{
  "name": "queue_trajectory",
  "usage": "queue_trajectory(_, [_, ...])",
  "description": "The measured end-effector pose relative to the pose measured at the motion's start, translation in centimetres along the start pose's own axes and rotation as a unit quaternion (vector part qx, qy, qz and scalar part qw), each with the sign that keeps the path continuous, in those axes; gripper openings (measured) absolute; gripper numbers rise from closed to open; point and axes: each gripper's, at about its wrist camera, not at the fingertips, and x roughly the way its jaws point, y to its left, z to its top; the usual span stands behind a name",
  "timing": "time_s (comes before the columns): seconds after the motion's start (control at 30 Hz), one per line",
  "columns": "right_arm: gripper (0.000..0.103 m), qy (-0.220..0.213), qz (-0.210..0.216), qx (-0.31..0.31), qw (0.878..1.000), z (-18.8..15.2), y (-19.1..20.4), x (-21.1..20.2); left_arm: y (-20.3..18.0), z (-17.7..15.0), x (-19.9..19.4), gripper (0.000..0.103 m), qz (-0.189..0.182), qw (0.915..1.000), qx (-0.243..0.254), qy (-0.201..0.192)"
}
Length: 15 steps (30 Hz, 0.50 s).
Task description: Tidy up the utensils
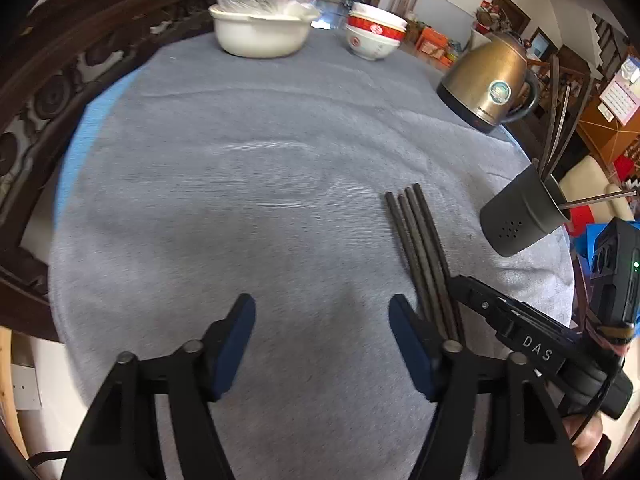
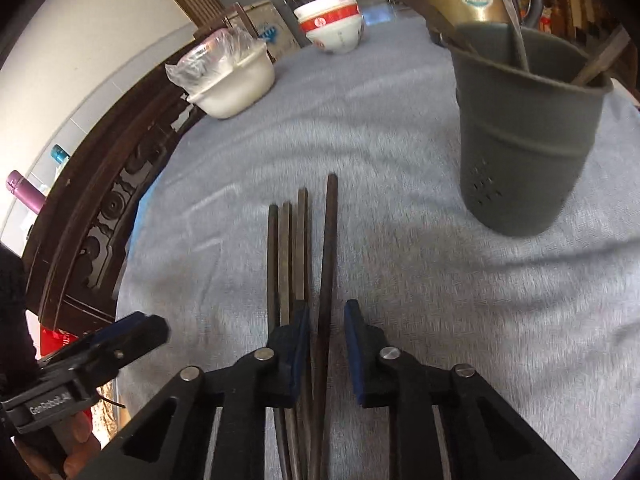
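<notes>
On the grey cloth (image 2: 400, 280), at 12 o'clock from my right gripper (image 2: 327, 344): four dark chopsticks (image 2: 304, 248) lying side by side. The jaws straddle one chopstick with gaps either side; I read them as spread, not pinching. At 2 o'clock: grey utensil holder (image 2: 524, 136), upright, sticks already inside. My left gripper (image 1: 322, 344), spread wide over bare cloth, chopsticks at its 1 o'clock. Far edge: brass kettle (image 1: 488, 80), stacked bowls (image 1: 374, 36), white covered pot (image 1: 262, 30).
</notes>
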Motion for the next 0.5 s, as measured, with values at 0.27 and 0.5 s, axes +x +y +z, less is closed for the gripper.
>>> queue_trajectory(0.27, [0.011,0.008,0.005,0.001,1.0,0.2,-0.8,0.0,-2.7,1.0,2.7,0.057,-0.028,0.9992,0.016,0.023])
queue_trajectory(0.5, [0.01,-0.003,0.021,0.007,1.0,0.4,-2.3,-0.7,-3.3,1.6,4.1,0.057,-0.026,0.999,0.017,0.033])
